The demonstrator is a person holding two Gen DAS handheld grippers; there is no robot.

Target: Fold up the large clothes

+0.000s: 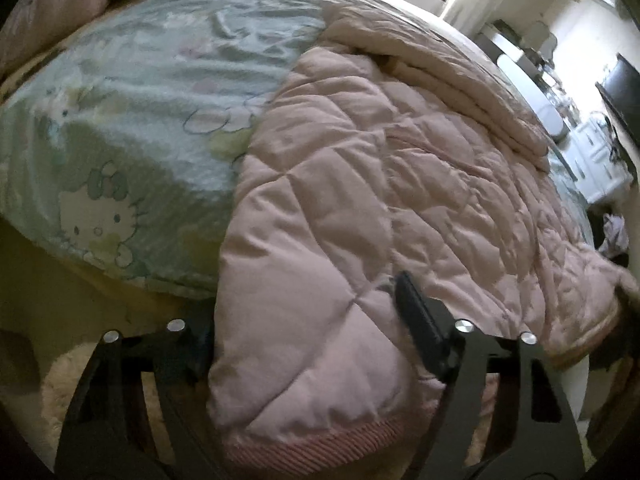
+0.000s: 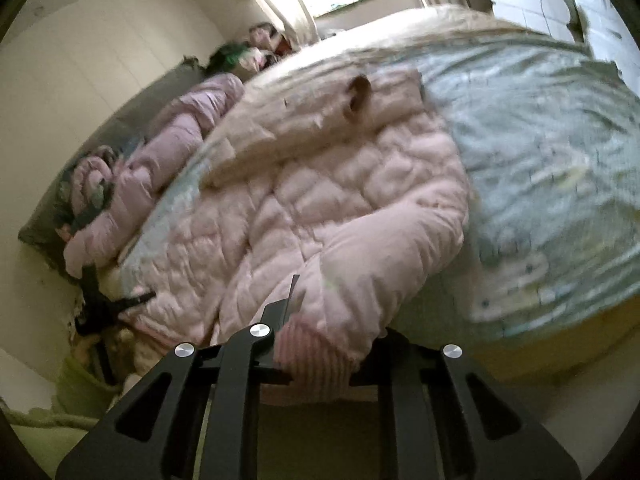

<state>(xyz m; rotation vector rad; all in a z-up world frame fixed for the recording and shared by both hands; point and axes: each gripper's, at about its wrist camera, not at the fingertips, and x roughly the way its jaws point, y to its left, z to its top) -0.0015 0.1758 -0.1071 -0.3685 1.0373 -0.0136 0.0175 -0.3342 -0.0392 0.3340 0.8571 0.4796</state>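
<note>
Pink quilted jacket [image 1: 360,184] lies on the bed [image 1: 120,128], left gripper [image 1: 304,344] grasping its hem, right gripper [image 2: 320,344] clamped on a ribbed cuff [image 2: 312,356], so the sleeve likely folds inward next.

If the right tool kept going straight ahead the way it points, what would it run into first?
The pink jacket: its ribbed cuff already sits between the right tool fingers, so it would push straight into the sleeve, with the bed sheet beyond. Depth is unclear.
</note>
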